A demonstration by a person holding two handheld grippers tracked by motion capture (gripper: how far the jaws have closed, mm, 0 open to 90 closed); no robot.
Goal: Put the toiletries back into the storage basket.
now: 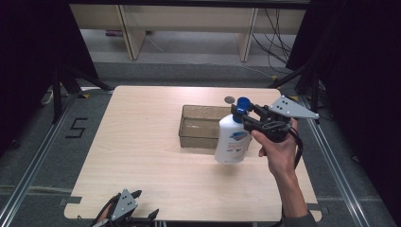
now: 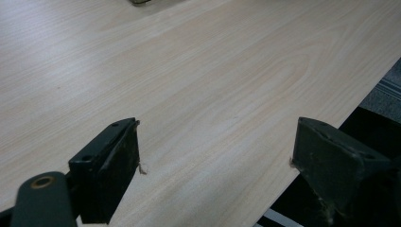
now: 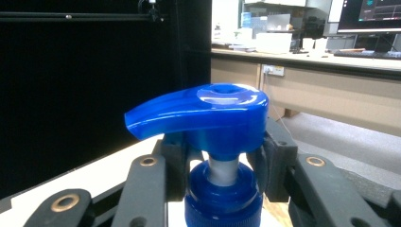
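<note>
The left gripper (image 1: 124, 208) is parked at the surface's (image 1: 142, 156) near edge, jaws spread and empty. Midway, a clear tray (image 1: 201, 126) lies open-topped. Just right of it, a white pump bottle (image 1: 232, 141) is held above the surface, its neck clenched by the right gripper (image 3: 222, 168). The bottle could swing or slip and clip the tray's wall; ample room is left elsewhere.

Left tool (image 2: 215, 161): jaws spread wide, nothing between them, low over the pale wood desk (image 2: 198, 71); desk edge at right.
</note>
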